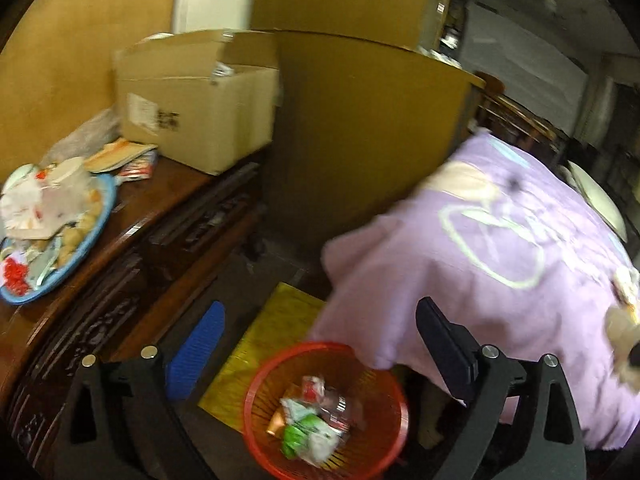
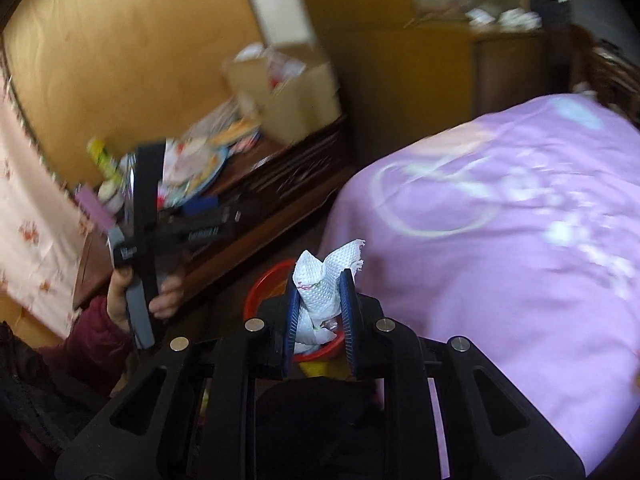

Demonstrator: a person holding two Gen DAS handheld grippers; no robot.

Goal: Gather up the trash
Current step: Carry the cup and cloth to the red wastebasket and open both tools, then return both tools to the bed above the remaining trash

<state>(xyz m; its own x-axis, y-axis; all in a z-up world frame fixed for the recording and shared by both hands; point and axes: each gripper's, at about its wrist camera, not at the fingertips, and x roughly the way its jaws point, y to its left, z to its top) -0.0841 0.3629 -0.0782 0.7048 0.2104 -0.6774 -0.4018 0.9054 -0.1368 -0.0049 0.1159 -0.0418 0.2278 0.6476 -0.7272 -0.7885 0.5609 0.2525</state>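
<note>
A red mesh basket (image 1: 384,384) stands on the floor and holds several wrappers (image 1: 316,416). My left gripper (image 1: 320,332) is open and empty above it. In the right wrist view my right gripper (image 2: 320,280) is shut on a crumpled white paper towel (image 2: 324,280), held above the same red basket (image 2: 264,284). The left gripper (image 2: 208,212), in a person's hand, shows there at the left. A blue plate (image 1: 94,236) heaped with trash sits on a dark wooden table (image 1: 168,188).
A cardboard box (image 1: 196,100) stands on the wooden table beside the plate. A purple cloth (image 1: 500,248) covers a second table at the right. A yellow mat (image 1: 260,344) lies on the floor under the basket. A brown cabinet (image 1: 360,120) stands behind.
</note>
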